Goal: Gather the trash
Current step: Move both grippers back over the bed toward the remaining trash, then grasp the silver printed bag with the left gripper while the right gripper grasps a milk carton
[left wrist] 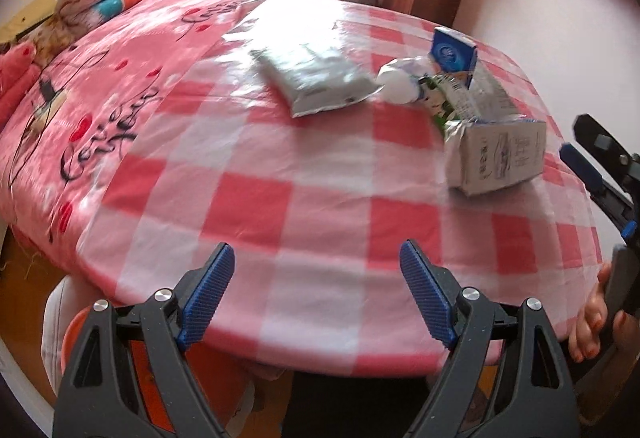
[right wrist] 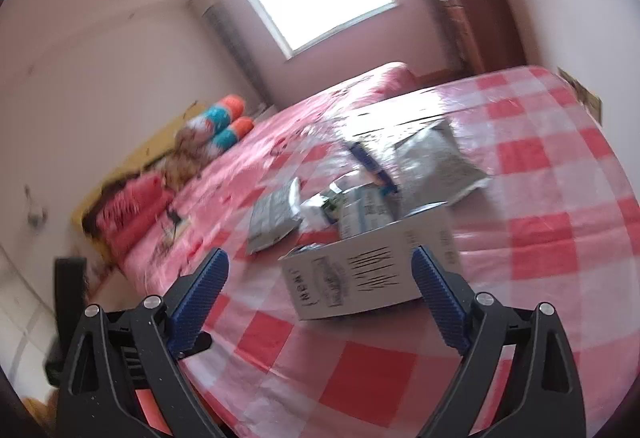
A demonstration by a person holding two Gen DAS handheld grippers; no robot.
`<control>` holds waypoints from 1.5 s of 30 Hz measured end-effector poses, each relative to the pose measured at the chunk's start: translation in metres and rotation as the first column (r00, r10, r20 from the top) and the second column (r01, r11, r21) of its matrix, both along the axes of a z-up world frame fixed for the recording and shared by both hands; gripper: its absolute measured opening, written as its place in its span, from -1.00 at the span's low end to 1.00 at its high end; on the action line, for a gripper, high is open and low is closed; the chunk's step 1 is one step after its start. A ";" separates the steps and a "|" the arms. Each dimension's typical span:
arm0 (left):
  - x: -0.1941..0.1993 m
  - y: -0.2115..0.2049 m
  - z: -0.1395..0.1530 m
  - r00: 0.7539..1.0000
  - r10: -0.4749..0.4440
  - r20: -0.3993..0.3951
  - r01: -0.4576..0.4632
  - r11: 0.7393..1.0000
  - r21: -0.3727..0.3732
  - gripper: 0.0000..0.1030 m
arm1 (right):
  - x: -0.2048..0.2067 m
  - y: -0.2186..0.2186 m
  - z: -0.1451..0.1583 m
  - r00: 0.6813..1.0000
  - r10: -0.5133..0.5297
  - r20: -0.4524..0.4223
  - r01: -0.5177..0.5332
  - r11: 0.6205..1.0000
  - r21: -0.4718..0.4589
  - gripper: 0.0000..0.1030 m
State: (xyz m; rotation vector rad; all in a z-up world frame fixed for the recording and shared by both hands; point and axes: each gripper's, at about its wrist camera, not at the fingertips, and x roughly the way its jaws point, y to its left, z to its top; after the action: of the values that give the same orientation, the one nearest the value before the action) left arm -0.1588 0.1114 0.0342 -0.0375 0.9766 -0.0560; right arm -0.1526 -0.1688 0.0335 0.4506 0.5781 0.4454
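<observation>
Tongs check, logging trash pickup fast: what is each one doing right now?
Left tongs: open, empty, above the checked cloth.
Right tongs: open, empty, the carton just ahead.

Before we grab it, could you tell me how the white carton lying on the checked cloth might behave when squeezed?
The white carton looks torn open and crumpled, so it is probably empty, light, and may cave under the pads. Lying on its flat side, it should slide rather than roll.

The checked cloth (left wrist: 280,205) on the bed is left bare on the near side of the grey carton (left wrist: 500,157), and open passage is offered there. Beyond the carton the way is blocked by a green-printed carton (left wrist: 460,97), a blue box (left wrist: 454,53) and white crumpled wrapping (left wrist: 400,79), apparently touching one another. A silver pouch (left wrist: 316,77) is laid just left of these.
</observation>
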 end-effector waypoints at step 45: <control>0.209 0.008 -0.022 0.968 0.241 -0.068 -0.248 0.960 -0.132 0.70 | 0.076 0.009 -0.045 0.971 0.053 -0.234 -0.059 0.998 -0.020 0.78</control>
State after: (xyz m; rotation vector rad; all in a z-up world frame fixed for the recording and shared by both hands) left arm 0.0504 0.1195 0.0121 -0.2890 1.0118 0.1049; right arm -0.0771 -0.1598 -0.0120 0.4651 0.8255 0.4410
